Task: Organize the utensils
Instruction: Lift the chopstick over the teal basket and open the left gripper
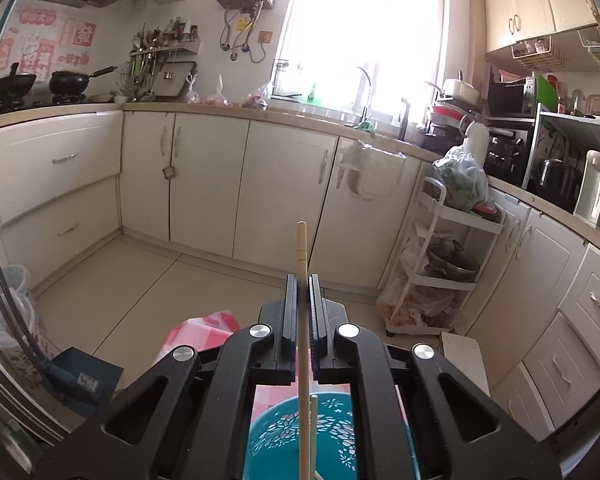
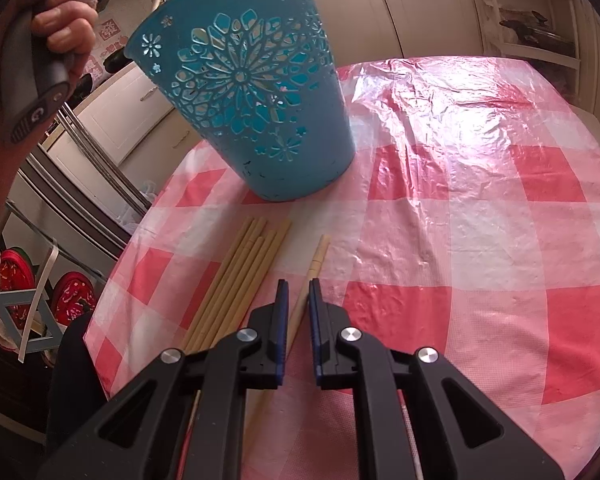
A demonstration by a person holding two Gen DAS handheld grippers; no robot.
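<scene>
My left gripper [image 1: 302, 280] is clamped on one chopstick [image 1: 302, 248], held upright over the teal basket [image 1: 332, 432] so it can drop in beside what looks like another stick. Only the right view shows my right gripper [image 2: 298, 286], jaws narrowly apart, straddling a lone chopstick [image 2: 318, 258] beside the bundle of chopsticks [image 2: 240, 272] on the checked tablecloth [image 2: 460, 240].

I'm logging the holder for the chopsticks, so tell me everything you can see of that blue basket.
The blue basket looks like teal plastic: a round tapered bucket, wider at the rim, with cut-out flower patterns through its wall. It stands on the red-and-white checked tablecloth, beyond the loose chopsticks. From above, at least one chopstick shows inside it.
</scene>
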